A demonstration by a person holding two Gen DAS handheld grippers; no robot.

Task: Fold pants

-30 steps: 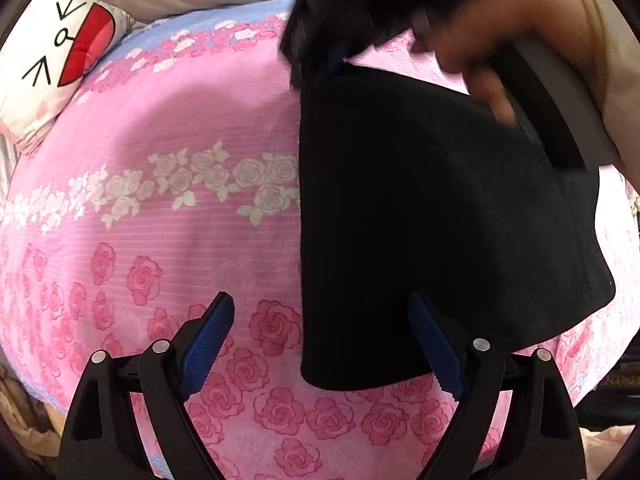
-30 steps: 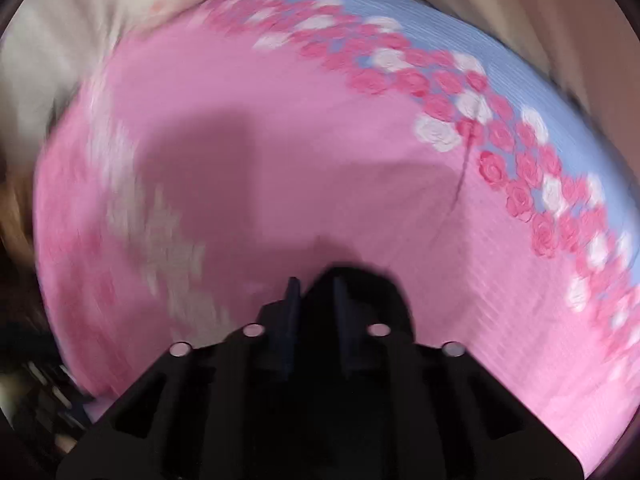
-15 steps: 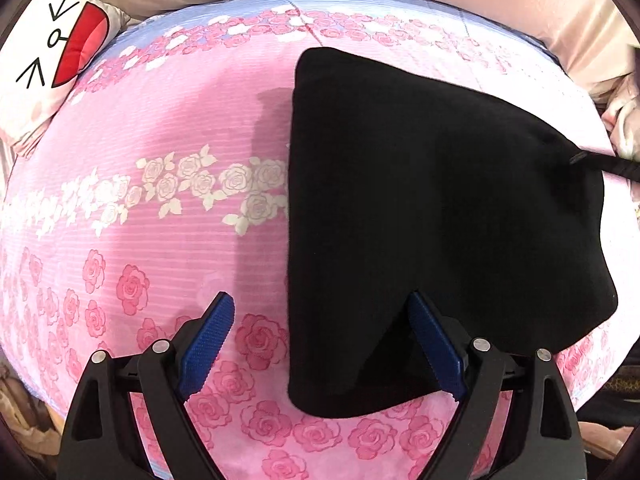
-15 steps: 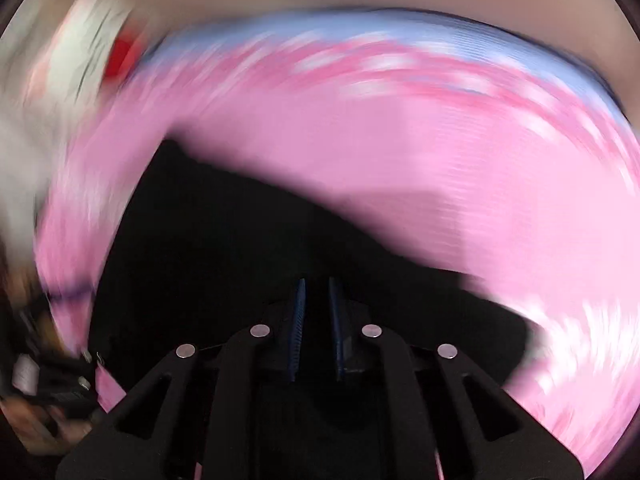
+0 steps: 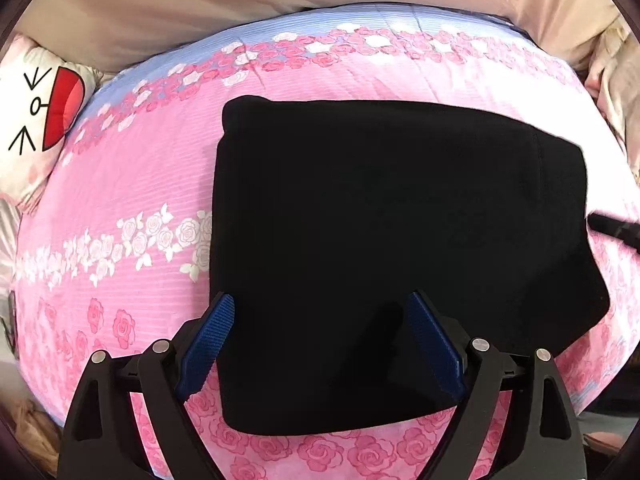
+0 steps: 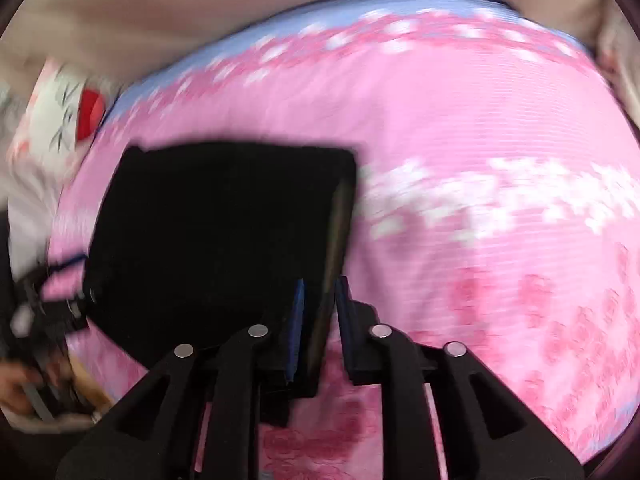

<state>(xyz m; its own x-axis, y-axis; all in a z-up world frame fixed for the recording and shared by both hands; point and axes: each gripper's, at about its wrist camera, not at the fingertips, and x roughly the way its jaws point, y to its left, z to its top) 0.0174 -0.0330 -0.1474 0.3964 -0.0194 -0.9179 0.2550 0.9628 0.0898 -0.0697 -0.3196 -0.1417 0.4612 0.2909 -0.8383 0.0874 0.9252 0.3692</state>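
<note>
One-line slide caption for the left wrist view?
Open left tongs hover over folded black pants lying on the pink rose-print bedspread.

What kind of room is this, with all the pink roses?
Probably a bedroom. The black pants lie on what looks like a bed with a pink rose-print bedspread, and a cartoon-face pillow sits at its edge.

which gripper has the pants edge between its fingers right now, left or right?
The right gripper: its narrow, opening jaws straddle the edge of the folded black pants. The left gripper hangs wide open above the pants, gripping nothing.
</note>
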